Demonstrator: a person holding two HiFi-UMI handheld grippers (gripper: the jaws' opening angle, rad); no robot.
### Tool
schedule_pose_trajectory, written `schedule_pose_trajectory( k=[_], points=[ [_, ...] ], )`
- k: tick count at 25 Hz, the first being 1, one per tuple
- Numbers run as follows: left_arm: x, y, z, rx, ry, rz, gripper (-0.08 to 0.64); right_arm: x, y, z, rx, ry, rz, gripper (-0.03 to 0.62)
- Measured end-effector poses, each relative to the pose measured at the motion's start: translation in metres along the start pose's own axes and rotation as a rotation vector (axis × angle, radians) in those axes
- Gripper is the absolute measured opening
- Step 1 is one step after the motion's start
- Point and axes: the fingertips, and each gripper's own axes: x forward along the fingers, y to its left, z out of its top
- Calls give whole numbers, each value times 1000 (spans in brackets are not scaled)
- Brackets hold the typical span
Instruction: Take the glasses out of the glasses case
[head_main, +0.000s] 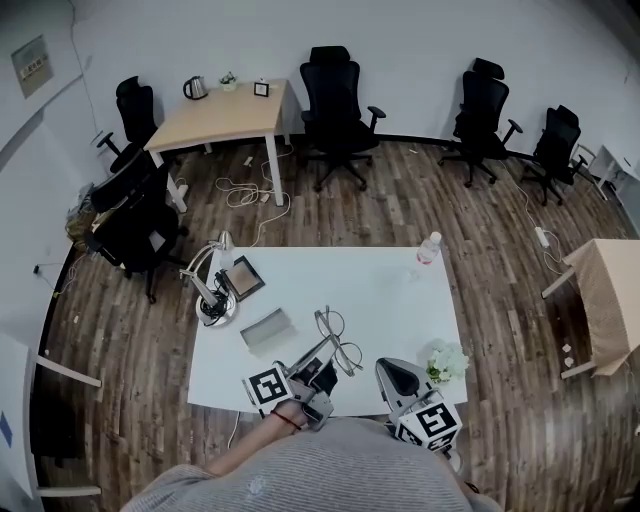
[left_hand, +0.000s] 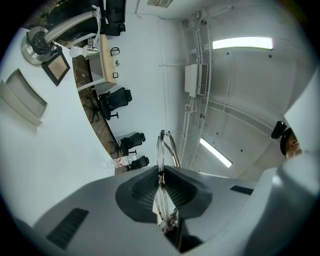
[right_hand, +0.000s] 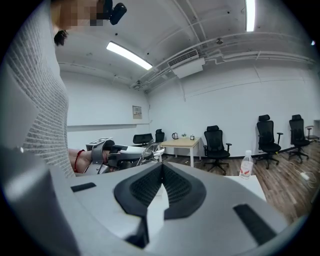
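My left gripper (head_main: 325, 362) is shut on a pair of thin-framed glasses (head_main: 336, 335) and holds them just above the white table (head_main: 380, 290). In the left gripper view the glasses (left_hand: 163, 145) stick out edge-on from between the pads of the left gripper (left_hand: 161, 174). The grey glasses case (head_main: 267, 328) lies on the table to their left, also seen as the grey case (left_hand: 22, 97). My right gripper (head_main: 398, 377) hovers at the table's near edge, shut with nothing in it (right_hand: 162, 169). From there I see the left gripper (right_hand: 116, 158) holding the glasses (right_hand: 150, 149).
A desk lamp (head_main: 212, 295) and a dark framed tablet (head_main: 243, 277) stand at the table's left side. A water bottle (head_main: 428, 248) is at the far right corner, white flowers (head_main: 447, 360) at the near right. Office chairs and a wooden desk (head_main: 222, 112) stand beyond.
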Motion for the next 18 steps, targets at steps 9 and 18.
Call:
schedule_pose_trajectory(
  k=[9, 18],
  points=[
    [2, 6, -2, 58, 35, 12, 38, 0, 3, 4, -15, -9, 32, 14],
    [4, 7, -6, 102, 67, 21, 38, -3, 0, 0, -5, 7, 30, 14]
  ],
)
